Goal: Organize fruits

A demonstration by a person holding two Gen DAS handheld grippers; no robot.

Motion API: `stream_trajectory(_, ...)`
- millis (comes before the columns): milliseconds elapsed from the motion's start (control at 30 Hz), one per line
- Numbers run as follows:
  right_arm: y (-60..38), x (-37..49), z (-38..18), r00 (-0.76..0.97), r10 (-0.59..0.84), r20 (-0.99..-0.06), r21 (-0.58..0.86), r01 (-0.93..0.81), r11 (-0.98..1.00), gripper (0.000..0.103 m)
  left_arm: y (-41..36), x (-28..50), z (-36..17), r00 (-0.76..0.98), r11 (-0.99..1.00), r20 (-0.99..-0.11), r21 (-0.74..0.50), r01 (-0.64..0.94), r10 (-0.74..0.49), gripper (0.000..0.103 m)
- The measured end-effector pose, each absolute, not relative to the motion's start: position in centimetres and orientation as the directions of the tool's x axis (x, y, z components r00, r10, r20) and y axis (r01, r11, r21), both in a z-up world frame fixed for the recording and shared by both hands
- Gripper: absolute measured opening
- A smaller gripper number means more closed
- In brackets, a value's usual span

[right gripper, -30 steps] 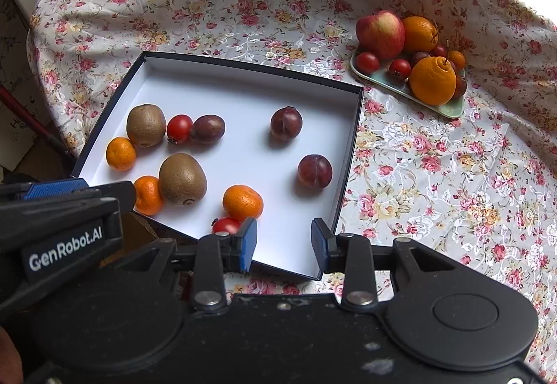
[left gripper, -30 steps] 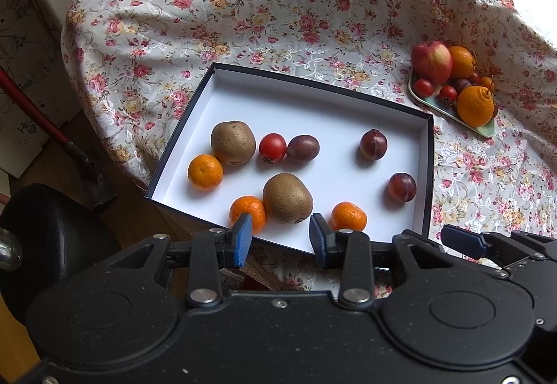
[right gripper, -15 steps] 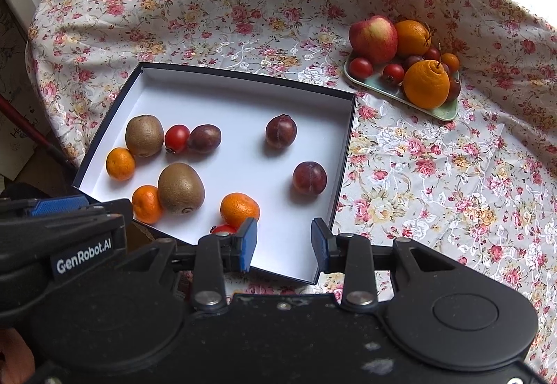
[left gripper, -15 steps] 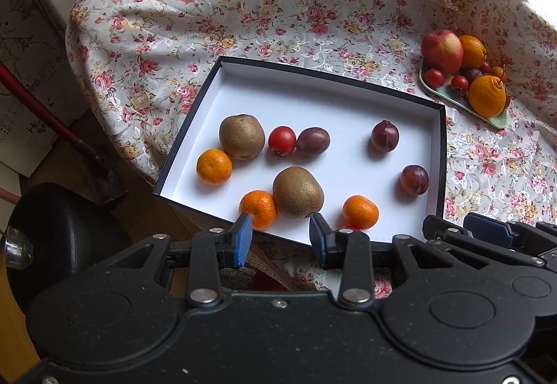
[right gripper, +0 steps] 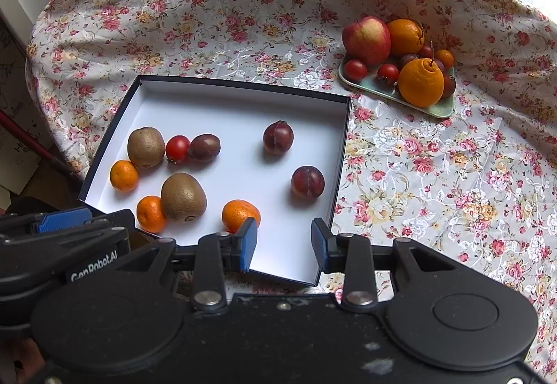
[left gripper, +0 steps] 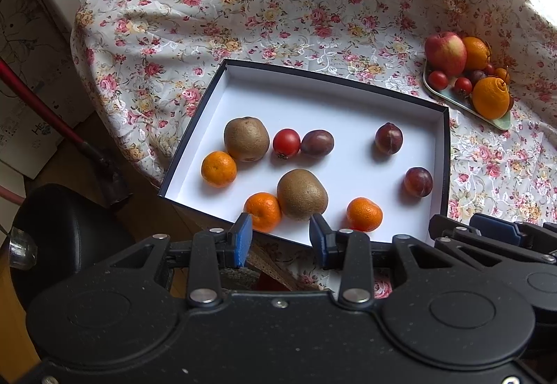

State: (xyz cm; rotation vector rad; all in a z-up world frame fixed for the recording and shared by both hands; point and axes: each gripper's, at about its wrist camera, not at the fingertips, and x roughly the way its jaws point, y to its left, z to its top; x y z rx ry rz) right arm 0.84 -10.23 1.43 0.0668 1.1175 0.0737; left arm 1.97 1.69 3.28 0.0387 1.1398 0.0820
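Kiwis, tangerines, plums in box (right gripper: 343, 140); more fruit on tray (right gripper: 442, 109); both grippers' fingers apart, empty.

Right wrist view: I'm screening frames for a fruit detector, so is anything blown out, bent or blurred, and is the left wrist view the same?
Right wrist view: top right corner washed out white; box edges bow from the fisheye; fruit sharp, casting soft shadows. Left wrist view: the same glare top right, the plate squeezed near the edge, no motion blur.
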Motion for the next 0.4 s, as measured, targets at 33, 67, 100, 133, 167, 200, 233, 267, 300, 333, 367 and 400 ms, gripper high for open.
stream_trajectory(33, -10.24, 0.85, 1.44, 0.435, 0.094, -0.896, 0.092, -0.025, 0.995, 0.036, 1.66, 1.96, 3.28, 0.416, 0.996, -0.906, 0.073, -0.044, 0.085, 0.047)
stream_trajectory(67, -10.22, 0.88, 1.45, 0.434, 0.094, -0.896, 0.092, -0.026, 0.995, 0.036, 1.61, 1.96, 3.28, 0.416, 0.996, -0.905, 0.074, -0.044, 0.086, 0.047)
stream_trajectory(100, -10.20, 0.86, 1.45, 0.434, 0.093, -0.896, 0.091, -0.026, 0.996, 0.036, 1.55, 1.95, 3.27, 0.416, 0.996, -0.905, 0.077, -0.042, 0.087, 0.047)
stream_trajectory(133, -10.18, 0.84, 1.48, 0.435, 0.092, -0.896, 0.090, -0.025, 0.996, 0.036, 1.49, 1.93, 3.28, 0.416, 0.996, -0.905, 0.079, -0.041, 0.089, 0.047)
stream_trajectory(167, -10.19, 0.82, 1.49, 0.436, 0.091, -0.895, 0.089, -0.026, 0.996, 0.036, 1.41, 1.92, 3.27, 0.417, 0.996, -0.904, 0.084, -0.039, 0.092, 0.047)
stream_trajectory(200, -10.19, 0.80, 1.51, 0.437, 0.091, -0.895, 0.088, -0.027, 0.996, 0.036, 1.34, 1.90, 3.29, 0.420, 0.995, -0.902, 0.089, -0.037, 0.096, 0.047)
stream_trajectory(233, -10.20, 0.79, 1.54, 0.436, 0.092, -0.895, 0.089, -0.028, 0.996, 0.036, 1.27, 1.87, 3.33, 0.425, 0.995, -0.900, 0.093, -0.036, 0.099, 0.047)
stream_trajectory(267, -10.22, 0.78, 1.55, 0.436, 0.094, -0.895, 0.090, -0.028, 0.996, 0.036, 1.21, 1.79, 3.38, 0.432, 0.994, -0.896, 0.099, -0.035, 0.105, 0.047)
stream_trajectory(300, -10.24, 0.77, 1.56, 0.436, 0.094, -0.895, 0.092, -0.027, 0.995, 0.036, 1.14, 1.73, 3.43, 0.439, 0.994, -0.892, 0.107, -0.034, 0.111, 0.047)
stream_trajectory(333, -10.25, 0.77, 1.59, 0.436, 0.095, -0.895, 0.093, -0.025, 0.995, 0.036, 1.09, 1.69, 3.48, 0.444, 0.993, -0.888, 0.112, -0.032, 0.115, 0.047)
stream_trajectory(367, -10.25, 0.78, 1.62, 0.437, 0.095, -0.895, 0.094, -0.025, 0.995, 0.036, 1.04, 1.67, 3.51, 0.448, 0.993, -0.886, 0.117, -0.031, 0.118, 0.047)
stream_trajectory(400, -10.24, 0.77, 1.62, 0.437, 0.095, -0.895, 0.094, -0.024, 0.995, 0.036, 1.01, 1.65, 3.53, 0.450, 0.992, -0.885, 0.119, -0.031, 0.120, 0.047)
